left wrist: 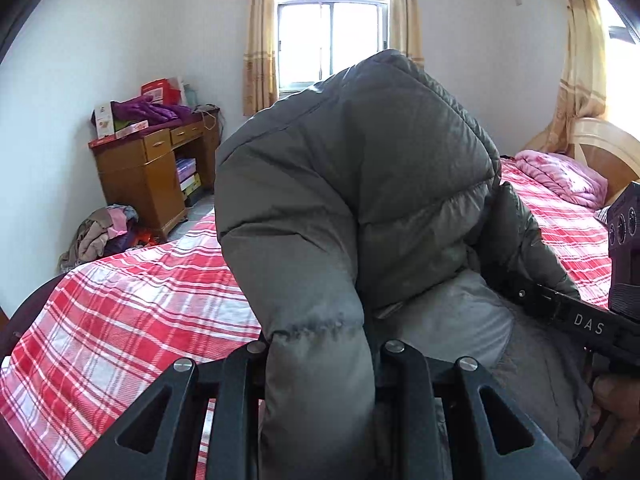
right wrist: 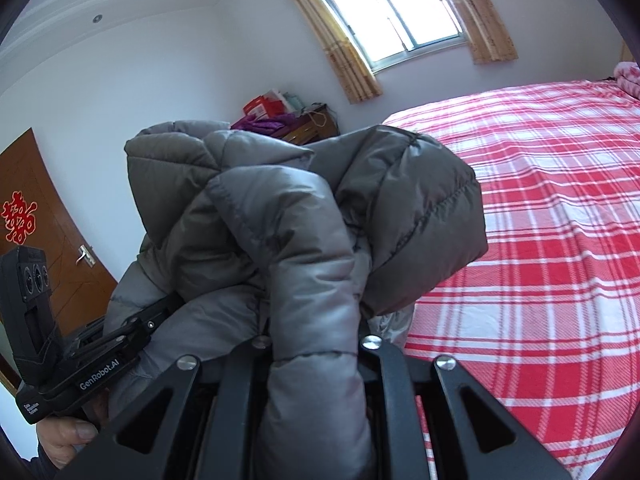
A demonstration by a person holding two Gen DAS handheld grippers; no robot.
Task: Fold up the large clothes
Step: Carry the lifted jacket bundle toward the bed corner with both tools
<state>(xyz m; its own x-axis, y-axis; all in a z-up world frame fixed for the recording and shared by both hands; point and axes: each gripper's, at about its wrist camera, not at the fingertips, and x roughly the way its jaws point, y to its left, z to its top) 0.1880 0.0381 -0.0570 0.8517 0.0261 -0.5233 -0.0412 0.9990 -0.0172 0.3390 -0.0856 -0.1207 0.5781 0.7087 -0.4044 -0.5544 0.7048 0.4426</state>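
Observation:
A bulky grey puffer jacket (left wrist: pixel 360 184) hangs bunched in the air above the bed's red plaid sheet (left wrist: pixel 140 300). In the left wrist view my left gripper (left wrist: pixel 320 346) is shut on a padded fold of it, the fingertips buried in the fabric. From the right, my right gripper (left wrist: pixel 510 286) reaches into the same bundle. In the right wrist view the jacket (right wrist: pixel 304 208) fills the middle. My right gripper (right wrist: pixel 316 346) is shut on a thick quilted roll. My left gripper (right wrist: pixel 170 306) grips the jacket's left side, with a person's hand (right wrist: pixel 68 440) on its handle.
The plaid bed (right wrist: pixel 540 200) stretches right, with a pink quilt (left wrist: pixel 560 176) by the headboard. A wooden desk (left wrist: pixel 156 168) piled with purple clothing and boxes stands by the window wall. A clothes heap (left wrist: pixel 104 236) lies on the floor. A brown door (right wrist: pixel 48 216) is at left.

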